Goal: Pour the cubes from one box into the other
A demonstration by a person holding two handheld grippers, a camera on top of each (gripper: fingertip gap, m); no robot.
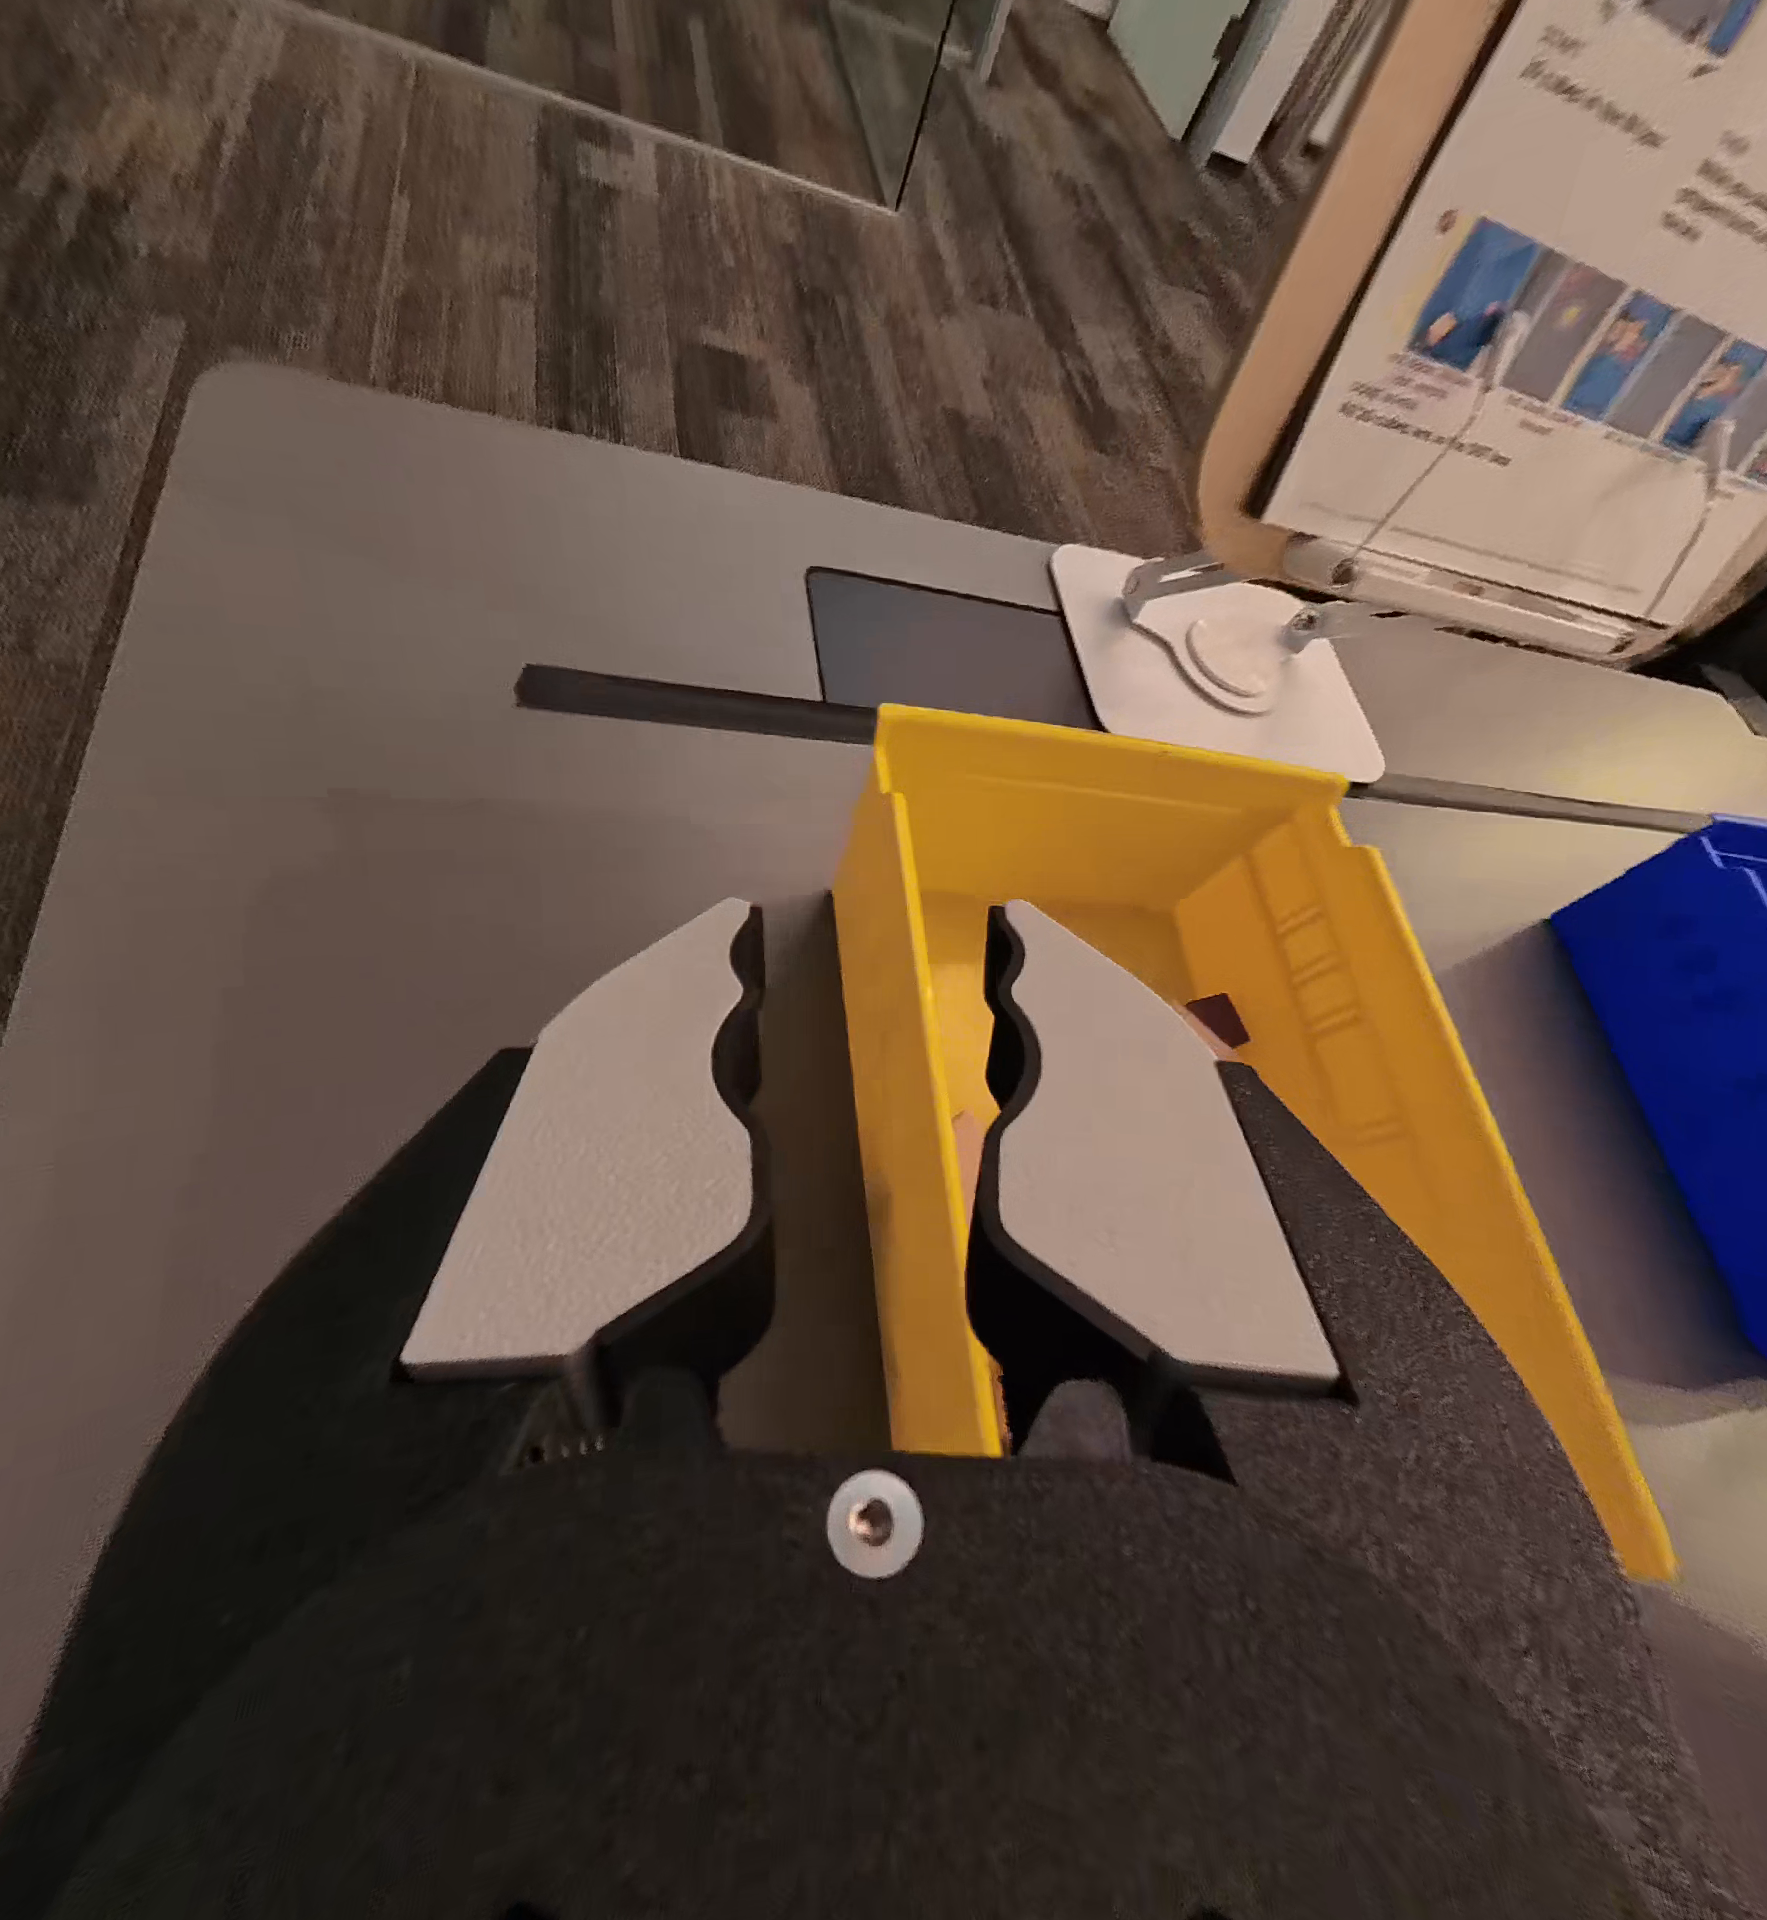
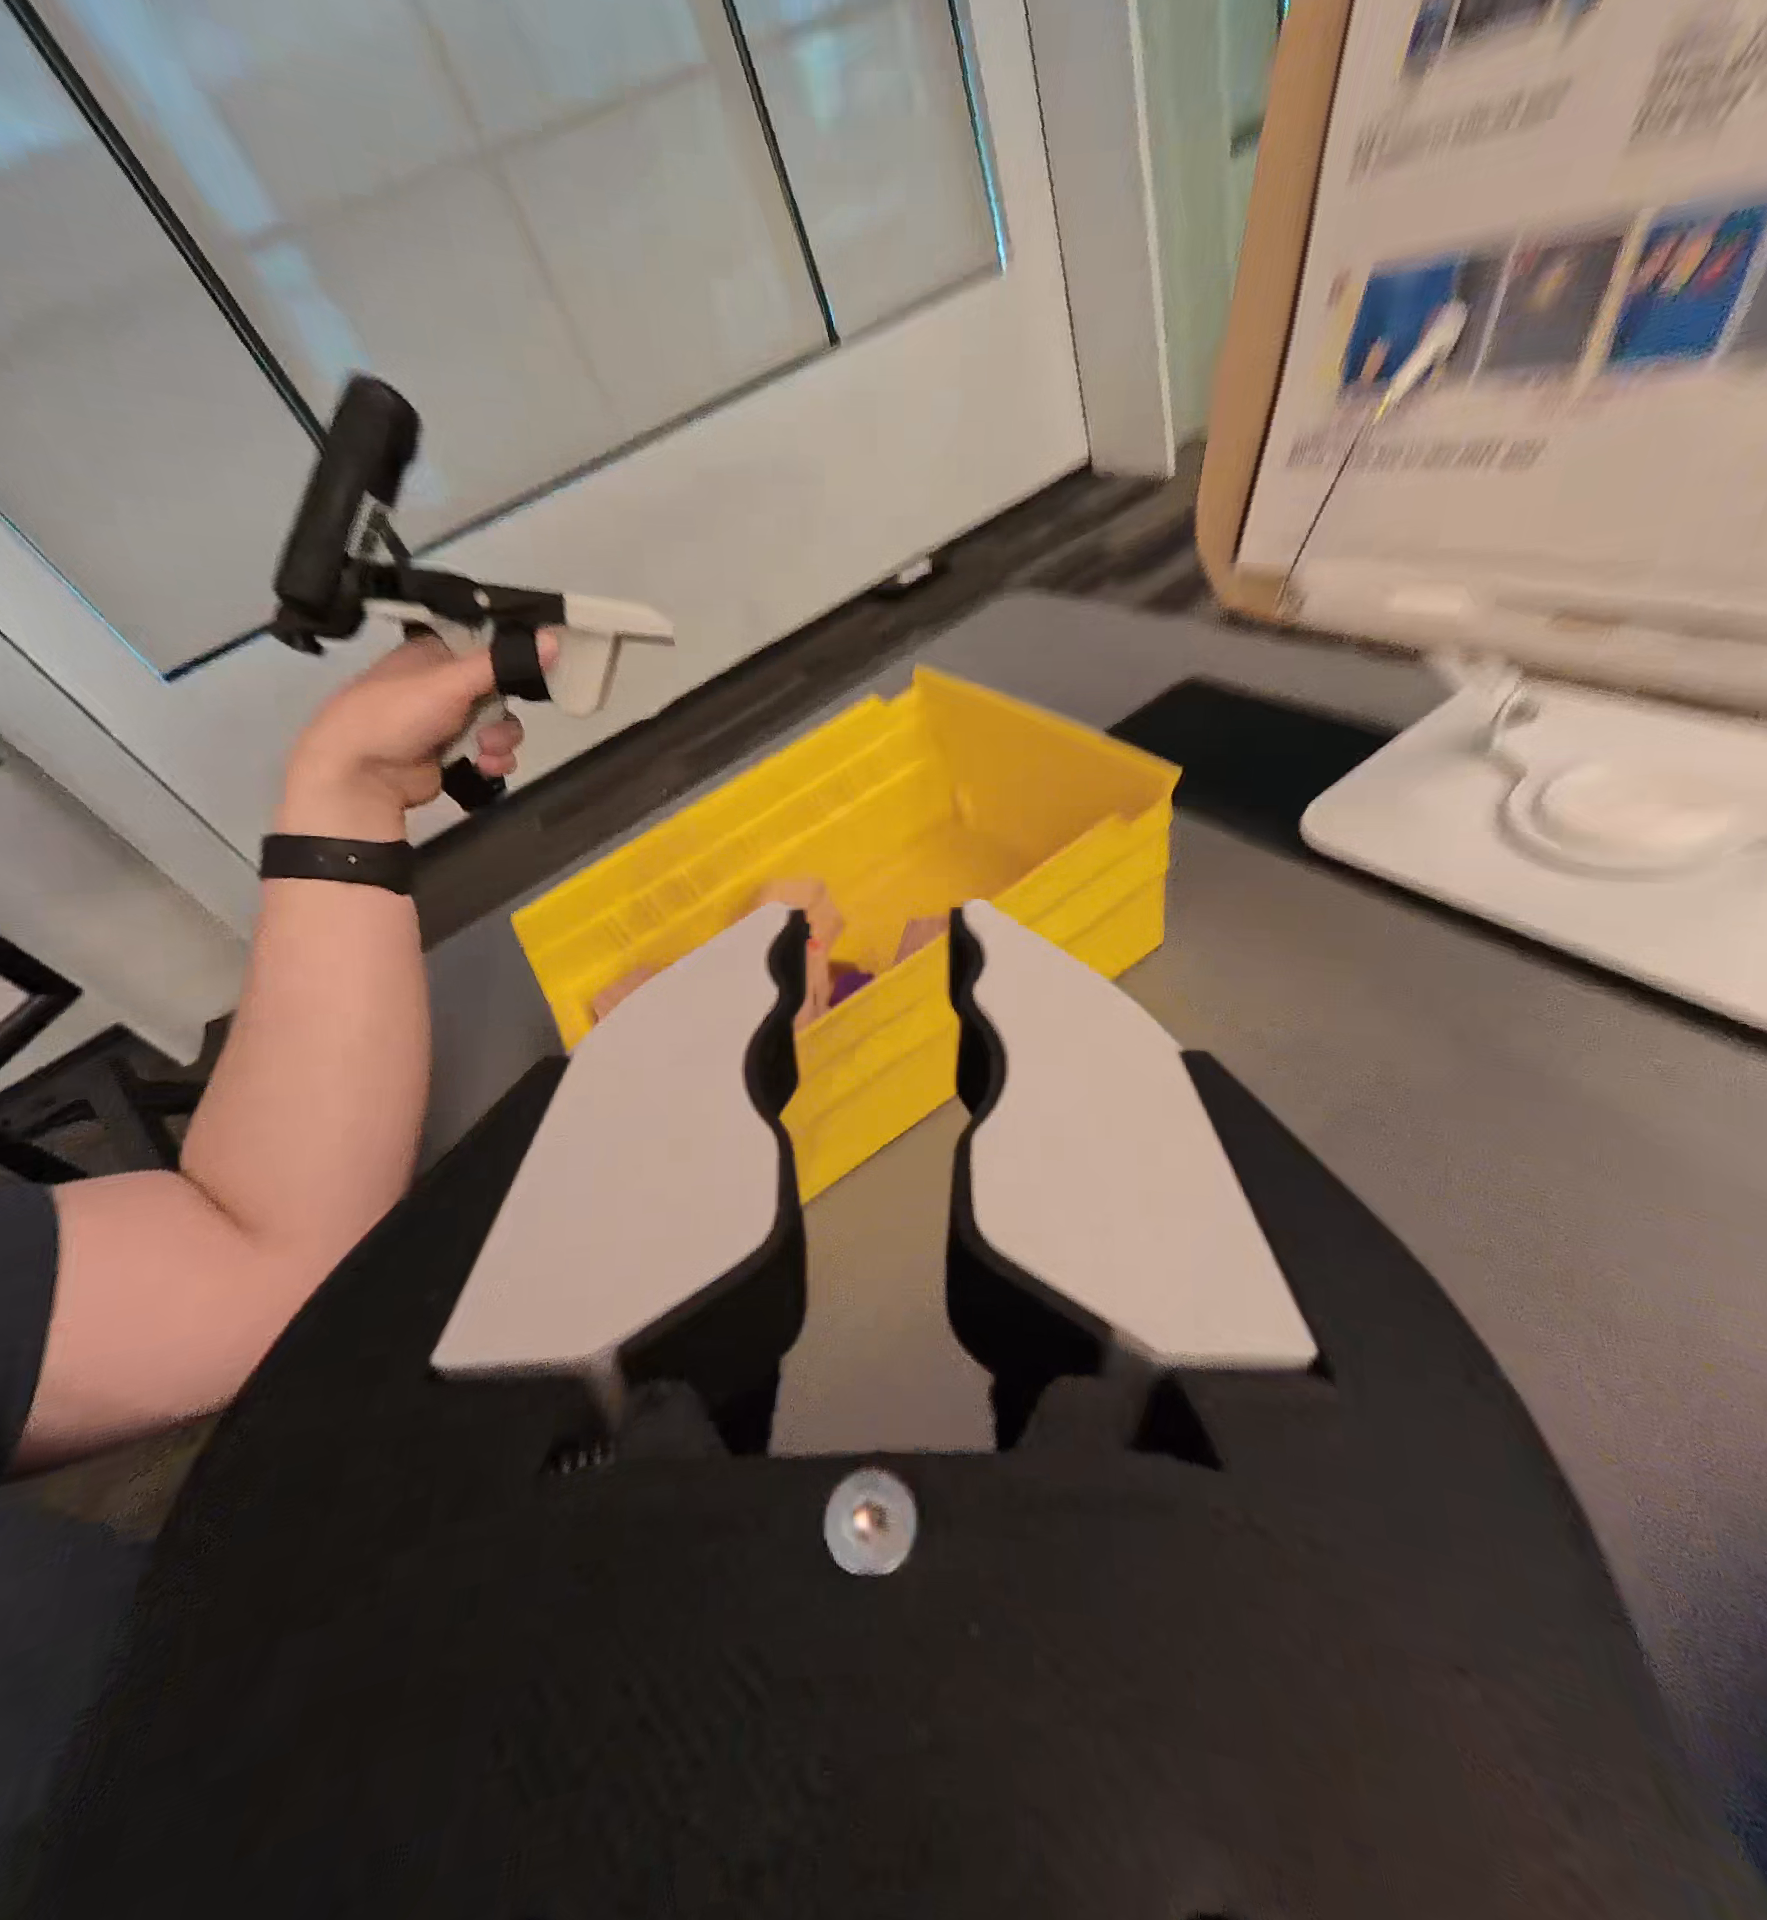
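Observation:
A yellow box (image 1: pixel 1097 800) stands on the grey table (image 1: pixel 391 727) with wooden cubes and a dark one (image 1: pixel 1217 1018) inside. A blue box (image 1: pixel 1741 1091) stands to its right, interior hidden. My left gripper (image 1: pixel 877 909) is open and empty; the yellow box's left wall shows through its gap. In the right wrist view this left gripper (image 2: pixel 609 644) is held in the air above and left of the yellow box (image 2: pixel 962 790). My right gripper (image 2: pixel 874 914) is open and empty, just short of the box's near wall. Wooden cubes and a purple one (image 2: pixel 848 982) lie inside.
A white stand base (image 1: pixel 1222 665) carries a tilted screen (image 1: pixel 1585 312) at the back right of the table. A dark pad (image 1: pixel 931 644) and a black strip (image 1: pixel 702 707) lie behind the yellow box. A person's arm (image 2: pixel 307 1091) is at the left, glass doors (image 2: pixel 546 260) behind.

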